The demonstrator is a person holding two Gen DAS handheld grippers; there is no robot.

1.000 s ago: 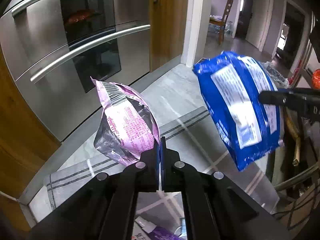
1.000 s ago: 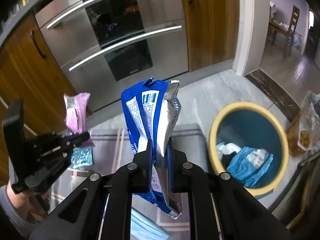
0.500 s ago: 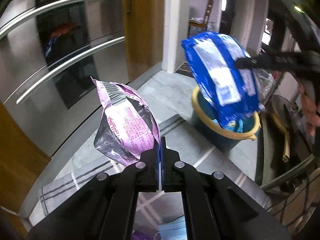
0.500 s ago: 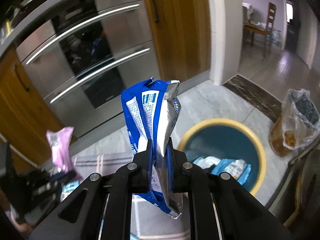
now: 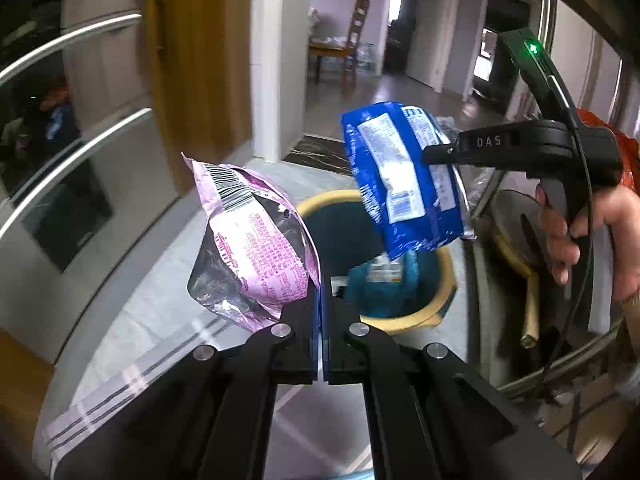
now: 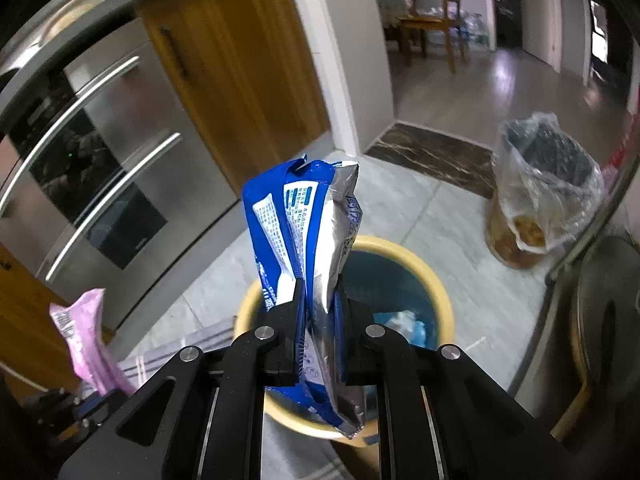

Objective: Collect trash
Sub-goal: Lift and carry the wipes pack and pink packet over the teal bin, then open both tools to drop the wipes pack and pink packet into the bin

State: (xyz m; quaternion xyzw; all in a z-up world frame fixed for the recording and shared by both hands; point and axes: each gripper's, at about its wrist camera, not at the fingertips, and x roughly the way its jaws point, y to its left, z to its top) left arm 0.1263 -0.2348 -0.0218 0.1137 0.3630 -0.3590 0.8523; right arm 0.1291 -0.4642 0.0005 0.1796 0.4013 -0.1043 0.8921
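Two wrist-camera views of a kitchen floor, each looking along a black two-finger gripper; in the left wrist view, the left gripper [image 5: 323, 300] is rising from the bottom centre, its jaws pressed together and pinching the lower edge of a crumpled pink wrapper [image 5: 256, 248], which is standing up to the left of centre; at the right of this view, the right gripper [image 5: 436, 151], held by a hand [image 5: 588, 236] at the right edge, is reaching in sideways and gripping a blue wrapper [image 5: 404, 180] that is hanging above a yellow-rimmed bin [image 5: 428, 308] in the middle of the frame; in the right wrist view, the same gripper's jaws are sitting at bottom centre, clamping the blue wrapper upright between them, directly in front of the bin, which is already holding some trash; the pink wrapper is showing blurred at the lower left; a steel oven [image 6: 92, 184] is filling the left side, and a clear plastic bag [image 6: 548, 184] is sitting on the floor at the right.
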